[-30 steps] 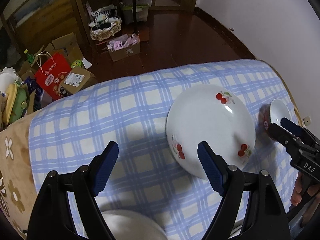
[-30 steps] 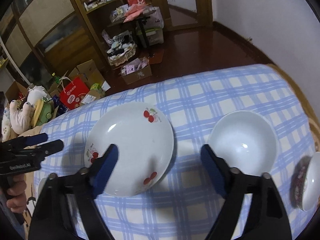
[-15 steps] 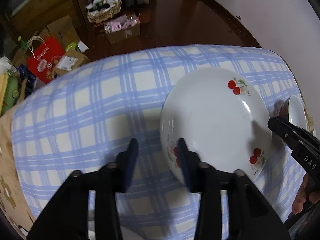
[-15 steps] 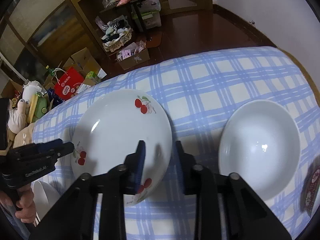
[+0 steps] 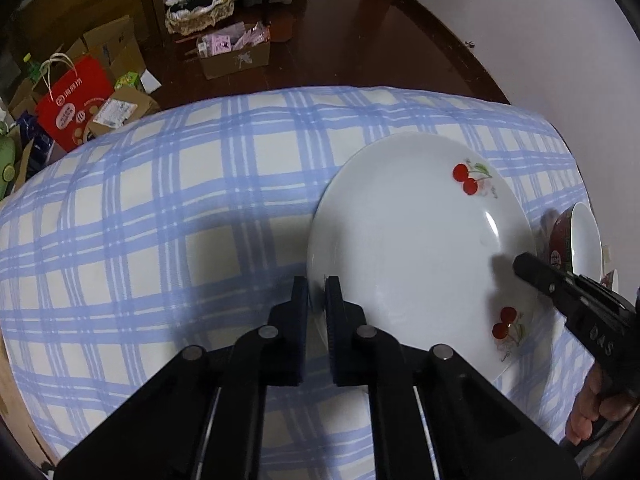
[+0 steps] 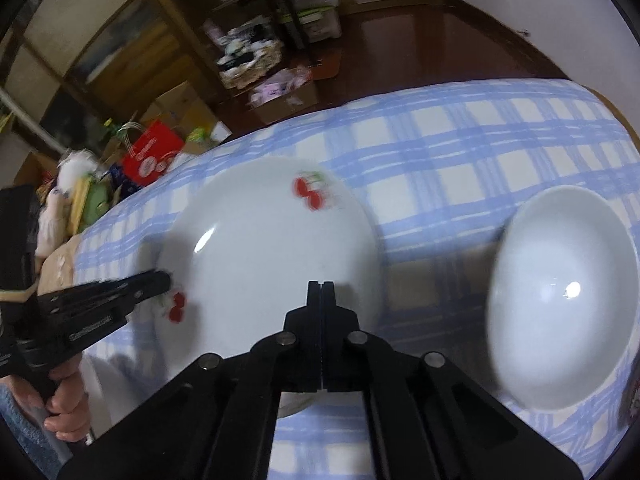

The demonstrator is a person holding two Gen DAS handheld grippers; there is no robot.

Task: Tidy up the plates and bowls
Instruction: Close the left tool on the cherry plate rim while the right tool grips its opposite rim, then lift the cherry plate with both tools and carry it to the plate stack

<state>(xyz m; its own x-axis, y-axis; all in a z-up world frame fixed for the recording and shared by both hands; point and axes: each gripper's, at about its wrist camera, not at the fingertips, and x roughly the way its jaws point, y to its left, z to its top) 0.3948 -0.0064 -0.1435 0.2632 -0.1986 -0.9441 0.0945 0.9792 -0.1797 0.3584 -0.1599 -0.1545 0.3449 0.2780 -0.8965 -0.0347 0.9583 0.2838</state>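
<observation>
A white plate with red cherries (image 5: 416, 240) lies on the blue-checked tablecloth (image 5: 180, 208). My left gripper (image 5: 316, 286) is shut on the plate's near left rim. My right gripper (image 6: 321, 287) is fully shut, its tips over the plate's (image 6: 264, 248) near right rim; whether it pinches the rim I cannot tell. It also shows in the left wrist view (image 5: 528, 266) at the plate's right edge. A plain white bowl (image 6: 560, 292) sits to the right of the plate. A small red-sided bowl (image 5: 576, 240) stands at the far right.
The table's far edge drops to a dark wood floor with cardboard boxes (image 5: 236, 52) and a red bag (image 5: 74, 102). A white wall (image 5: 540, 32) runs along the right side. Another white dish (image 6: 294, 404) shows under my right gripper.
Both grippers have gone from wide open to shut and moved in to the cherry plate, the left closing on its left rim, the right at its right rim.
</observation>
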